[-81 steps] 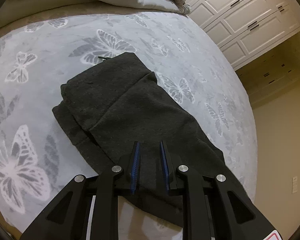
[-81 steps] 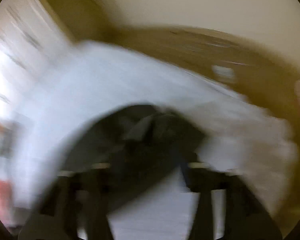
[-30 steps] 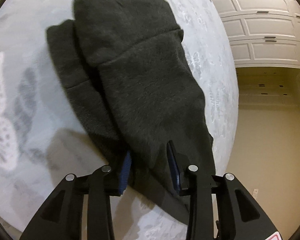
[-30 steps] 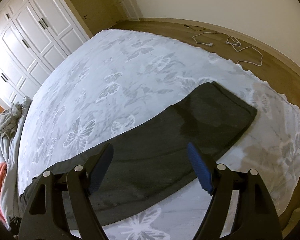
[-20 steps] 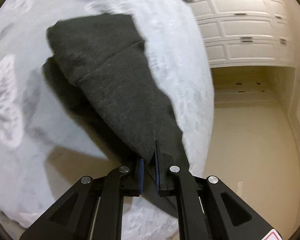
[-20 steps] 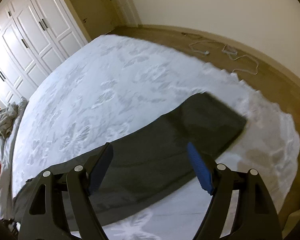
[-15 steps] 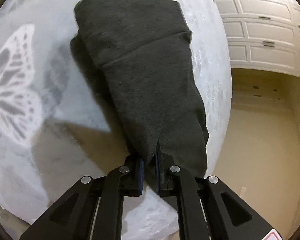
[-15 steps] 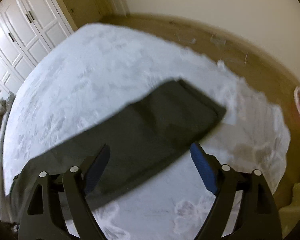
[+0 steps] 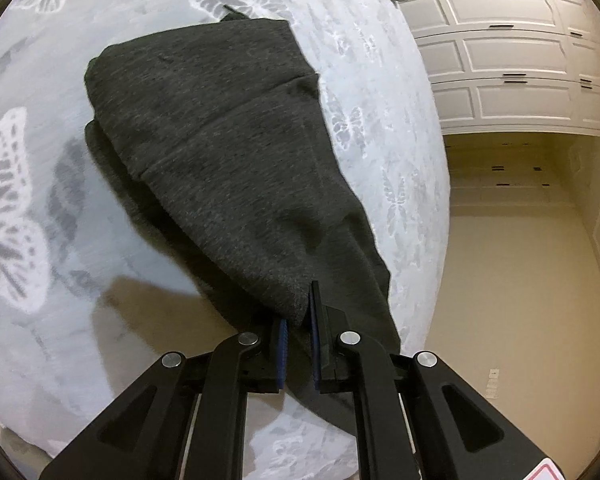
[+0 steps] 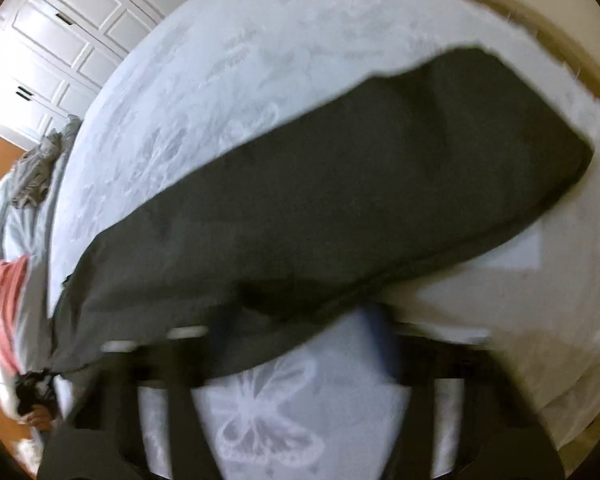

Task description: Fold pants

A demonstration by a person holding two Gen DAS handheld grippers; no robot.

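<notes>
Dark grey pants (image 9: 220, 152) lie folded lengthwise on a pale bed cover with butterfly print (image 9: 28, 216). My left gripper (image 9: 298, 320) is shut on the near edge of the pants and holds that edge lifted off the bed. In the right wrist view the pants (image 10: 340, 192) stretch across the bed, blurred by motion. My right gripper (image 10: 296, 328) is open, low over the near edge of the pants, with its blue pads (image 10: 380, 332) wide apart; the left finger is hidden by blur and cloth.
White wardrobe doors (image 9: 500, 60) stand beyond the bed, with bare floor (image 9: 520, 280) to the right. Crumpled bedding and clothes (image 10: 32, 176) lie at the head of the bed. The bed edge (image 10: 560, 360) is close on the right.
My left gripper closed on the pants edge and lifted it. My right gripper stayed open and dropped closer to the pants, now moving fast.
</notes>
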